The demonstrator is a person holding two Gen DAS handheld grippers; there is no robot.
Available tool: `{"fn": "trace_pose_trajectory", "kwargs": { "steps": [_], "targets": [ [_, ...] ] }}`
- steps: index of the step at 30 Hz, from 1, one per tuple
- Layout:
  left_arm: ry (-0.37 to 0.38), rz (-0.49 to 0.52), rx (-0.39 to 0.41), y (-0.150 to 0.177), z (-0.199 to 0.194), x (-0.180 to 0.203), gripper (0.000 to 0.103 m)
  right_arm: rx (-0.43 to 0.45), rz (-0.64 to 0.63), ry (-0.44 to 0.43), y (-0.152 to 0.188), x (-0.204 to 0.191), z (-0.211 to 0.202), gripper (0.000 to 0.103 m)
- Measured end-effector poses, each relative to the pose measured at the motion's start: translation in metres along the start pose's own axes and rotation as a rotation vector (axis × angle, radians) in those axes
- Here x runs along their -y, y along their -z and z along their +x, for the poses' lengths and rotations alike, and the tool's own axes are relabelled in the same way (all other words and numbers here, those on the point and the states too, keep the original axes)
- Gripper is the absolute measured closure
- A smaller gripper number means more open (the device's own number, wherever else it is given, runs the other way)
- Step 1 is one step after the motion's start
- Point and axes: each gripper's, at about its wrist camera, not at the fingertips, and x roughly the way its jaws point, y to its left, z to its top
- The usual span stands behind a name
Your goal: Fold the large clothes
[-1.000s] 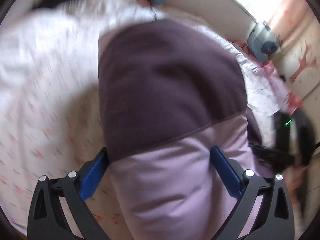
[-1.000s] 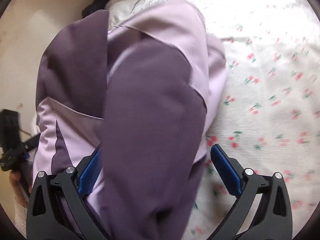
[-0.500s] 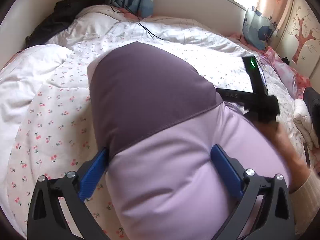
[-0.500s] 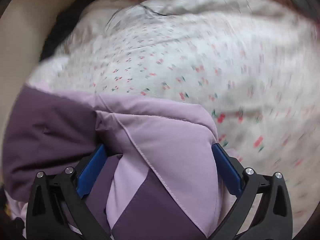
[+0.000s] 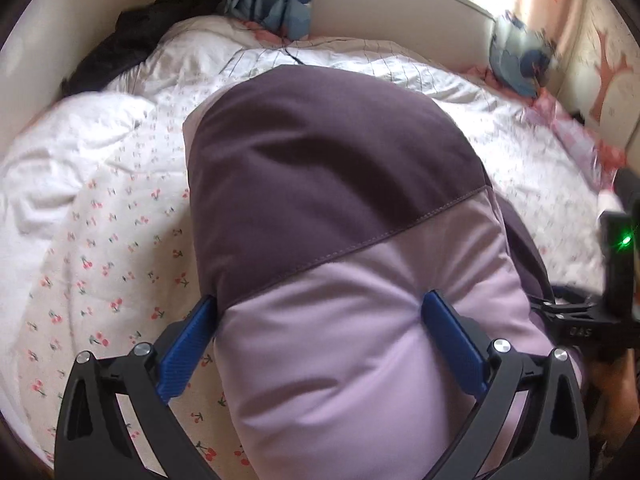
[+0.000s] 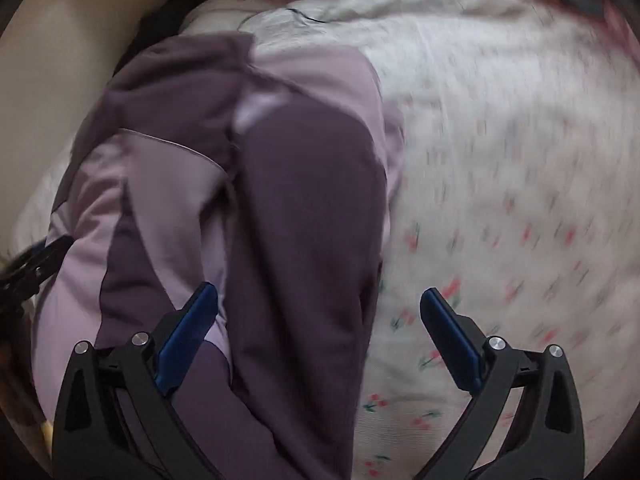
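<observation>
Since half a second ago the right gripper point(image 6: 318, 308) has pulled back, so the jacket point(image 6: 304, 216) now stretches away ahead of it instead of bunching across its tips. Its jaws stand spread wide, the dark purple panel running between them without being pinched. The left gripper point(image 5: 318, 320) has its blue fingers point(image 5: 188, 344) pressed against both sides of a thick lilac fold of the jacket point(image 5: 340, 240), grasping it. Beyond both tools lies the cherry-print bedsheet point(image 5: 112, 264); a black garment point(image 5: 136, 40) sits far ahead, left.
</observation>
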Motion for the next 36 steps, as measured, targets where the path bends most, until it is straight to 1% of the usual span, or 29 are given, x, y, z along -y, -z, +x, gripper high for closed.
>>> {"fn": "trace_pose_trajectory", "kwargs": {
  "steps": [1, 2, 5, 7, 8, 9, 11, 12, 13, 15, 16, 17, 19, 20, 22, 23, 24, 25, 26, 27, 28, 29, 30, 31, 32, 33, 34, 35, 36],
  "targets": [
    [-0.020, 0.013, 0.002, 0.002, -0.004, 0.004, 0.005, -0.021, 0.067, -0.047, 0.006, 0.011, 0.005, 0.006],
    [-0.037, 0.021, 0.003, 0.003, -0.010, 0.008, 0.005, -0.021, 0.076, -0.039, 0.008, 0.011, 0.001, 0.006],
    [-0.068, 0.079, 0.030, 0.012, -0.029, 0.022, 0.006, -0.004, -0.011, 0.050, 0.014, -0.010, -0.013, 0.006],
    [-0.073, 0.090, 0.040, 0.019, -0.030, 0.025, 0.006, -0.029, -0.028, 0.041, 0.011, -0.006, -0.016, 0.006],
    [-0.068, 0.077, 0.042, 0.021, -0.030, 0.024, 0.005, -0.048, -0.010, 0.029, 0.008, -0.001, -0.021, 0.006],
    [-0.066, 0.059, 0.045, 0.023, -0.030, 0.022, 0.005, -0.037, 0.005, 0.034, 0.007, 0.002, -0.032, 0.007],
    [-0.066, 0.043, 0.064, 0.026, -0.032, 0.017, 0.005, 0.029, -0.003, 0.057, 0.015, 0.002, -0.058, 0.007],
    [-0.050, 0.040, 0.061, 0.027, -0.031, 0.016, 0.005, 0.023, 0.001, 0.069, 0.023, 0.004, -0.061, 0.007],
    [-0.035, 0.040, 0.055, 0.029, -0.031, 0.016, 0.005, -0.010, 0.015, 0.077, 0.035, 0.007, -0.054, 0.007],
    [-0.042, 0.073, 0.054, 0.031, -0.030, 0.023, 0.005, -0.084, 0.075, 0.036, 0.054, 0.015, -0.032, 0.006],
    [-0.056, 0.094, 0.061, 0.033, -0.030, 0.027, 0.005, -0.085, 0.098, 0.025, 0.060, 0.019, -0.028, 0.006],
    [-0.065, 0.098, 0.067, 0.034, -0.029, 0.028, 0.005, -0.074, 0.085, 0.039, 0.061, 0.018, -0.029, 0.006],
    [-0.061, 0.093, 0.064, 0.034, -0.027, 0.026, 0.005, -0.098, 0.053, 0.053, 0.056, 0.015, -0.030, 0.006],
    [-0.059, 0.095, 0.061, 0.033, -0.026, 0.025, 0.005, -0.132, 0.024, 0.057, 0.050, 0.015, -0.031, 0.006],
    [-0.063, 0.092, 0.058, 0.033, -0.024, 0.024, 0.005, -0.156, -0.015, 0.076, 0.036, 0.011, -0.037, 0.007],
    [-0.063, 0.086, 0.058, 0.032, -0.024, 0.023, 0.005, -0.139, -0.026, 0.089, 0.029, 0.009, -0.049, 0.007],
    [-0.061, 0.074, 0.060, 0.033, -0.023, 0.020, 0.005, -0.102, -0.019, 0.088, 0.023, 0.008, -0.060, 0.007],
    [-0.056, 0.066, 0.062, 0.033, -0.023, 0.018, 0.005, -0.055, -0.005, 0.067, 0.018, 0.007, -0.071, 0.007],
    [-0.052, 0.063, 0.065, 0.034, -0.022, 0.017, 0.005, 0.017, 0.012, 0.031, 0.010, 0.005, -0.086, 0.007],
    [-0.052, 0.063, 0.070, 0.035, -0.022, 0.017, 0.005, 0.055, 0.015, 0.031, 0.004, 0.002, -0.092, 0.007],
    [-0.052, 0.063, 0.071, 0.035, -0.022, 0.017, 0.005, 0.066, 0.016, 0.035, -0.002, 0.001, -0.091, 0.007],
    [-0.049, 0.061, 0.071, 0.035, -0.023, 0.017, 0.005, 0.043, 0.016, 0.040, -0.005, -0.003, -0.080, 0.007],
    [-0.046, 0.059, 0.069, 0.035, -0.022, 0.016, 0.005, -0.010, -0.003, 0.069, -0.002, -0.006, -0.063, 0.007],
    [-0.048, 0.064, 0.057, 0.035, -0.021, 0.016, 0.005, -0.089, -0.050, 0.117, 0.006, -0.015, -0.034, 0.007],
    [-0.056, 0.087, 0.041, 0.035, -0.018, 0.017, 0.005, -0.090, -0.032, 0.090, 0.018, -0.012, -0.014, 0.007],
    [-0.057, 0.106, 0.040, 0.036, -0.019, 0.019, 0.005, -0.096, 0.037, 0.026, 0.022, -0.001, -0.008, 0.007],
    [-0.043, 0.106, 0.039, 0.037, -0.021, 0.018, 0.005, -0.125, 0.095, -0.036, 0.019, 0.012, -0.011, 0.007],
    [-0.030, 0.104, 0.031, 0.036, -0.024, 0.016, 0.005, -0.121, 0.098, -0.031, 0.014, 0.015, -0.020, 0.007],
    [-0.024, 0.104, 0.027, 0.034, -0.026, 0.014, 0.005, -0.084, 0.077, 0.007, 0.008, 0.013, -0.034, 0.007]
  ]
}}
